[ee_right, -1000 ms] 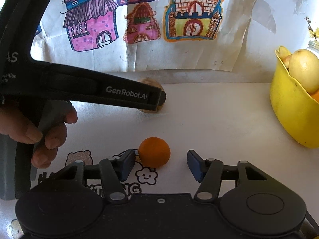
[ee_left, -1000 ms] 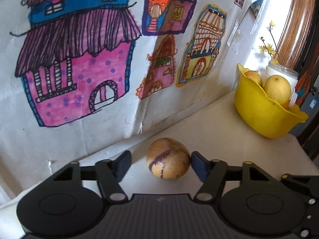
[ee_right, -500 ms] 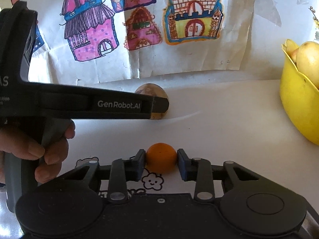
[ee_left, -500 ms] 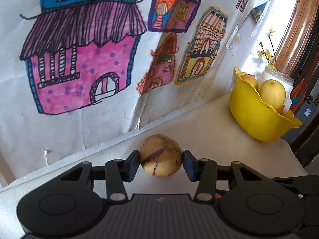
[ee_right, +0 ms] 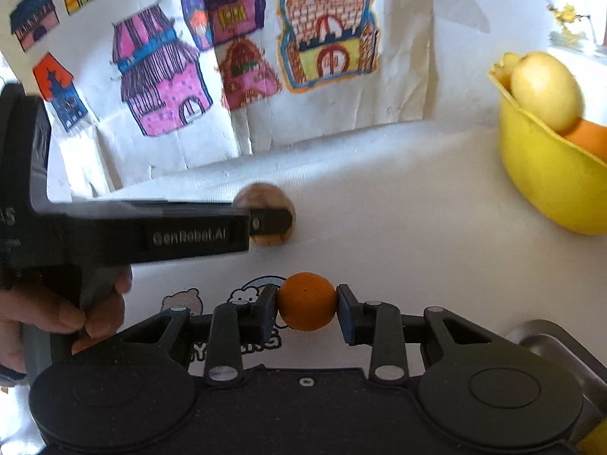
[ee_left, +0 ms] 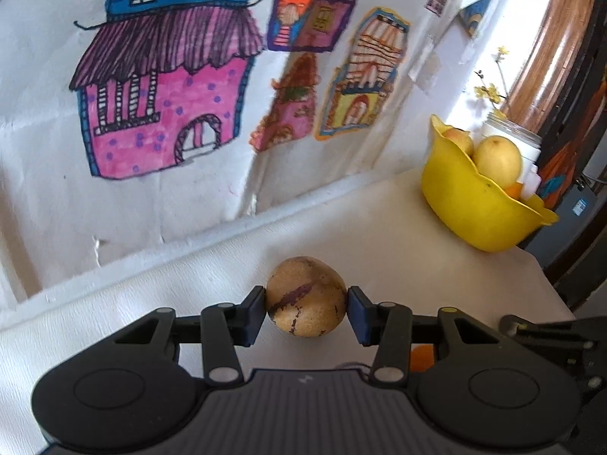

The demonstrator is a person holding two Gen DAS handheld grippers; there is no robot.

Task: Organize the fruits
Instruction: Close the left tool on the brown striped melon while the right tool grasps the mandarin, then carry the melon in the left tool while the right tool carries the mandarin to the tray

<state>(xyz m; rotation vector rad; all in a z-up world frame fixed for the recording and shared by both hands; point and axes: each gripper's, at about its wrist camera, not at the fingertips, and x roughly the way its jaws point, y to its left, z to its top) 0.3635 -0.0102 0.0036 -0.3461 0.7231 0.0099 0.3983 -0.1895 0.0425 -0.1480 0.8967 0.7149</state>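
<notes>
My left gripper [ee_left: 306, 309] is shut on a tan fruit with purple streaks [ee_left: 305, 295], held just above the white table. In the right wrist view the same fruit [ee_right: 265, 204] shows behind the left gripper's finger. My right gripper [ee_right: 306, 309] is shut on a small orange [ee_right: 306, 306] and holds it over the printed mat. A yellow bowl [ee_left: 470, 212] stands at the far right with a yellow pear-like fruit [ee_left: 497, 159] and other fruit inside; it also shows in the right wrist view [ee_right: 546, 174].
A wall of coloured house drawings [ee_left: 170, 106] rises right behind the table. A white jar [ee_left: 512, 140] with small yellow flowers stands behind the bowl. The table's right edge [ee_left: 546, 276] drops off beyond the bowl. A metal object [ee_right: 550, 345] sits at the lower right.
Both grippers have closed, the left on the tan fruit and the right on the orange. Both fruits have risen slightly off the table.
</notes>
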